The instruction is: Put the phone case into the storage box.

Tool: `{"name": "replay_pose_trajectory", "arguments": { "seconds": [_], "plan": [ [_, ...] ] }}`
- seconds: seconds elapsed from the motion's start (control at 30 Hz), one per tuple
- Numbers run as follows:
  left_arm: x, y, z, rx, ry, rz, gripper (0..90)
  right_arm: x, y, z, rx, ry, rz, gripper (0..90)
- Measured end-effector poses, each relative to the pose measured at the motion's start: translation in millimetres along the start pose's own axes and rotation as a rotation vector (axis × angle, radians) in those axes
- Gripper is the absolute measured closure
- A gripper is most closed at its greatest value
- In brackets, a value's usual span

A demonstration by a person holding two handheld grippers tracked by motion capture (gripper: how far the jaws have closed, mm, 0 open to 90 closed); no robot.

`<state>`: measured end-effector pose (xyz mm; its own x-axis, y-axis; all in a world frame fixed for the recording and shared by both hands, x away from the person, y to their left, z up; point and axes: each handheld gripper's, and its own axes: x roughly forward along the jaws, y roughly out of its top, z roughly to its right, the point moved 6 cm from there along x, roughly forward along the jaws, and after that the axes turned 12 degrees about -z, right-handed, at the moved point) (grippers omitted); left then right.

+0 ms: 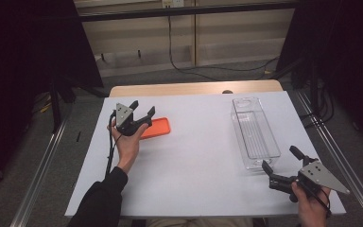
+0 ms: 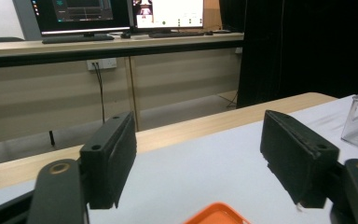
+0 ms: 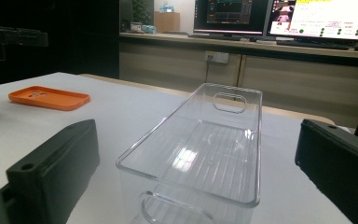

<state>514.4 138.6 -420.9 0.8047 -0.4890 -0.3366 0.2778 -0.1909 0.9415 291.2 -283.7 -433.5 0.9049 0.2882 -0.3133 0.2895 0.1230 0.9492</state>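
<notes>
An orange phone case [image 1: 157, 127] lies flat on the white table [image 1: 194, 165], left of centre. My left gripper [image 1: 142, 108] hovers open just over its left end with nothing between the jaws; in the left gripper view the orange case [image 2: 216, 214] peeks up below the left gripper [image 2: 204, 158]. A clear plastic bin [image 1: 254, 132] stands empty at the right. Just in front of its near end my right gripper [image 1: 280, 158] is open and empty. In the right gripper view the bin [image 3: 205, 144] sits between the jaws of the right gripper [image 3: 198, 177], with the orange case [image 3: 49, 98] far left.
The table's wooden far edge [image 1: 194, 88] shows beyond the white sheet. Metal rails [image 1: 42, 165] run along both sides on the floor. Black curtains [image 1: 28, 42] flank the table. A cable [image 1: 179, 61] trails over the floor behind. Monitors [image 2: 121, 14] stand on a bench farther back.
</notes>
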Motion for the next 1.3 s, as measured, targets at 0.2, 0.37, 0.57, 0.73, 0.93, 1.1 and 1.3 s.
{"name": "replay_pose_trajectory", "arguments": {
  "seconds": [0.2,0.37,0.57,0.73,0.93,1.1,1.3],
  "plan": [
    [2.4,1.0,0.2,0.03,0.011,-0.004,49.3,-0.1,0.0,0.0,-0.002,0.0,0.0,0.0],
    [4.9,1.2,1.8,0.03,0.012,-0.013,60.3,-0.1,-0.1,-0.1,-0.003,0.002,0.0,0.0],
    [7.4,3.1,3.8,0.036,-0.017,-0.012,79.2,-0.1,0.0,-0.1,-0.003,0.001,0.0,0.0],
    [10.0,3.1,3.8,0.043,-0.032,-0.026,90.0,-0.1,-0.2,-0.3,-0.004,0.002,-0.002,0.0],
    [15.9,0.3,2.1,0.011,-0.055,-0.076,90.0,-0.1,-0.2,-0.2,-0.004,0.002,-0.001,0.0],
    [20.9,-3.2,-2.7,-0.033,-0.081,-0.12,90.0,-0.3,-0.2,0.0,-0.003,0.002,0.0,0.0],
    [27.2,-8.3,-6.1,-0.08,-0.097,-0.179,90.0,-0.1,-0.2,-0.5,-0.004,0.005,-0.001,0.0]
  ]
}}
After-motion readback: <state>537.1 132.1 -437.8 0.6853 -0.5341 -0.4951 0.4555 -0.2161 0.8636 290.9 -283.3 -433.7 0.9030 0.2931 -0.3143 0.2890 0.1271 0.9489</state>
